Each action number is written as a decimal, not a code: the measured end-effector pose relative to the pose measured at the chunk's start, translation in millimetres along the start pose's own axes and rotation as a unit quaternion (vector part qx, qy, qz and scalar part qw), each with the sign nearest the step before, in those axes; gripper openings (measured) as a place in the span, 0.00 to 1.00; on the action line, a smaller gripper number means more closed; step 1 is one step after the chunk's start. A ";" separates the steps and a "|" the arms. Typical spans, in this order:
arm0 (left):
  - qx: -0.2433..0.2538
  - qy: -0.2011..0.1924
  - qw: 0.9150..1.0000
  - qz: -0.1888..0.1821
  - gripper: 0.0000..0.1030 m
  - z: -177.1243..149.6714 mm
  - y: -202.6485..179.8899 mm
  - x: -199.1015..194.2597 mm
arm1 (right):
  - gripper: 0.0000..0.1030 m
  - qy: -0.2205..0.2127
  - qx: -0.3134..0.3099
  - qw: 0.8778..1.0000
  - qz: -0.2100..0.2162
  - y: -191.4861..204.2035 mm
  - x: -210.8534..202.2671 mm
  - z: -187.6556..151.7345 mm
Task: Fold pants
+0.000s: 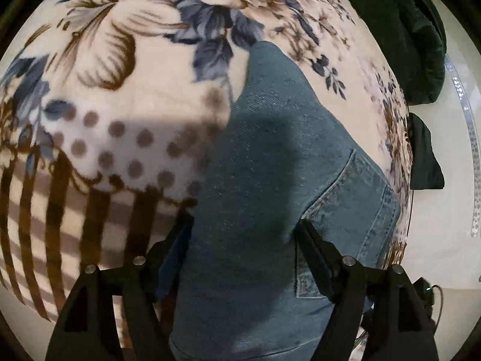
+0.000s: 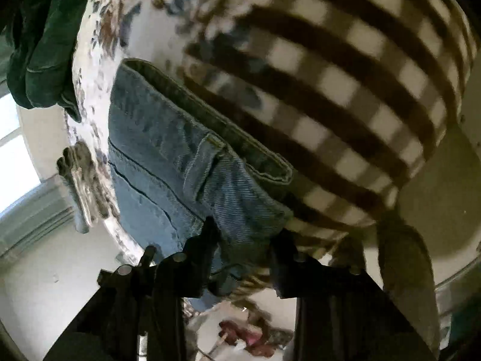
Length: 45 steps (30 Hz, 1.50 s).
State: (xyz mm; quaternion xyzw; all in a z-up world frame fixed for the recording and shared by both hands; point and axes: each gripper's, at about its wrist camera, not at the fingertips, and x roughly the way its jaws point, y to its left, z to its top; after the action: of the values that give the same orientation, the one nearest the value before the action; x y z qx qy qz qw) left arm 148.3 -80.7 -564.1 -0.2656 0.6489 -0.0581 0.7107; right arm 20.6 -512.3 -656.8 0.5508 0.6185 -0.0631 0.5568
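Left wrist view: the left tongs stand with their fingers spread wide, one on each side of the jeans, which run between them and away over the floral blanket. The fingers straddle the denim without visibly pinching it. A back pocket lies just beside the right-hand finger. Past the blanket's far edge from the jeans sits a dark green garment.

In the right wrist view the picture is blurred. The right tongs are at the waistband end of the jeans, with the denim's corner bunched between the fingers; they look clamped on it, though the blur leaves some doubt. The striped part of the blanket lies beyond the waistband.

The jeans lie narrow on the blanket, seemingly already doubled leg on leg, so the step in hand looks like taking hold of one end for the crosswise fold. The next move calls for the left tongs to close on the denim, then both to lift together and carry this end over toward the far end, keeping the edges level
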 end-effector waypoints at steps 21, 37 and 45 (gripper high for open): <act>-0.013 0.009 0.999 -0.043 0.77 3.4 14.7 9.3 | 0.81 0.017 -0.070 0.987 0.141 10.1 56.5 -3.8; -0.007 0.021 0.998 -0.056 0.77 6.2 19.7 10.8 | 0.76 -0.005 -0.091 0.991 0.093 45.1 48.9 4.6; -0.017 0.021 0.997 -0.072 0.78 6.7 24.8 13.3 | 0.71 0.010 -0.133 0.979 0.154 61.4 39.7 -2.8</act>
State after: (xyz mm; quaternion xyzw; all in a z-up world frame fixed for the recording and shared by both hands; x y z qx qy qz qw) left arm 150.2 -63.2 -587.1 -0.3223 0.6434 -0.1039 0.6865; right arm 74.0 -462.5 -653.0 0.5610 0.5343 0.1122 0.6222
